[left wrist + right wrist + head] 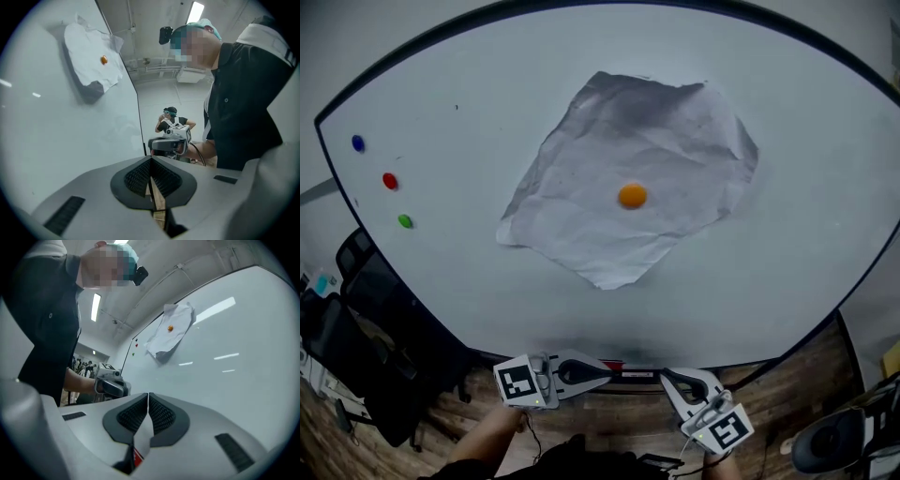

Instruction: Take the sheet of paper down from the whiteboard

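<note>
A crumpled white sheet of paper (pixel 628 178) hangs in the middle of the whiteboard (pixel 787 253), pinned by one orange magnet (pixel 632 196). Both grippers are below the board's lower edge, well under the sheet and apart from it. My left gripper (pixel 607 371) points right and my right gripper (pixel 667 376) points left, tips facing each other; both are shut and hold nothing. In the left gripper view the jaws (pixel 151 161) meet with nothing between them, and the paper (pixel 91 56) sits high on the left. The right gripper view shows its closed jaws (pixel 148 397) and the paper (pixel 171 329) far up the board.
Blue (pixel 358 143), red (pixel 390 181) and green (pixel 404 221) magnets sit on the board's left side. A black chair (pixel 366 328) stands at the lower left on the wooden floor. Another person (pixel 172 119) stands in the background.
</note>
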### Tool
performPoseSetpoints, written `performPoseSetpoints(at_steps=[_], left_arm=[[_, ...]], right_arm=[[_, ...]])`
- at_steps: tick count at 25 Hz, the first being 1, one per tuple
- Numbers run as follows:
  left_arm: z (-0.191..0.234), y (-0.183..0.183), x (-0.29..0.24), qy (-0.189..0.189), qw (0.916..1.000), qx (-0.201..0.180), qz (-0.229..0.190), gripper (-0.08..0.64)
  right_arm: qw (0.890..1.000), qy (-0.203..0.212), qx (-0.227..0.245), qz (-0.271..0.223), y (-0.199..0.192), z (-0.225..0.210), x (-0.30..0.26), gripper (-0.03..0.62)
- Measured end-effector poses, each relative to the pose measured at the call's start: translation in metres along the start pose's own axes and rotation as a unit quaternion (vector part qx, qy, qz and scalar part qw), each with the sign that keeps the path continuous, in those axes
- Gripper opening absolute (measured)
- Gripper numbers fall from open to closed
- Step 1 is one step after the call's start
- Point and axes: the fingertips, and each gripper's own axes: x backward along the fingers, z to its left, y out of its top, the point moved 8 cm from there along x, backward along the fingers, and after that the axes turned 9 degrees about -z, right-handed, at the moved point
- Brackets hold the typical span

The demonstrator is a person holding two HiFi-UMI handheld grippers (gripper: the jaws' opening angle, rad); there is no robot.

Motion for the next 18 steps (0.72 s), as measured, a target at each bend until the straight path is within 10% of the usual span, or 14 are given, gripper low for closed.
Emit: performPoseSetpoints(at_steps=[13, 18], left_arm=[[0.031, 0.153, 0.011, -0.024, 0.9765, -0.211, 0.034, 0.011], [0.044, 0.192, 0.008, 0.002, 0.9688, -0.247, 0.024, 0.011]], right_arm=[[0.972, -0.042, 0.231, 0.009, 0.131, -0.034, -0.065, 0.02], [0.966, -0.044, 0.254, -0.039, 0.178, -0.038, -0.089, 0.02]])
